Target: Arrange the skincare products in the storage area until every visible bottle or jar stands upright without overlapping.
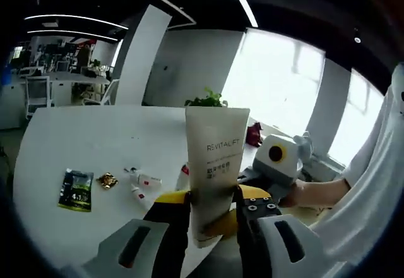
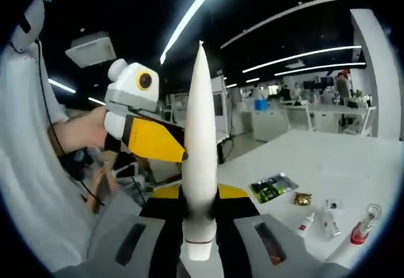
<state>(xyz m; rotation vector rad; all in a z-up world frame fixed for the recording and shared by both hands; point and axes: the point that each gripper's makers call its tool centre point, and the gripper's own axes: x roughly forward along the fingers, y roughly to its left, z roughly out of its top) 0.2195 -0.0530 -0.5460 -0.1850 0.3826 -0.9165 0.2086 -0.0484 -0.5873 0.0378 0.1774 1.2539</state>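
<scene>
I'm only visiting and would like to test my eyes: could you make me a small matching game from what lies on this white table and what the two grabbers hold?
Things:
1. cream tube
2. green packet
3. gold wrapper
4. potted plant

Places or states:
A. at the table's far edge, behind the tube
B. lying flat on the table, nearest its left edge in the left gripper view
C. held off the table between both grippers' jaws
D. a small crumpled thing just beside the packet

Pairs: 1-C, 2-B, 3-D, 4-A
</scene>
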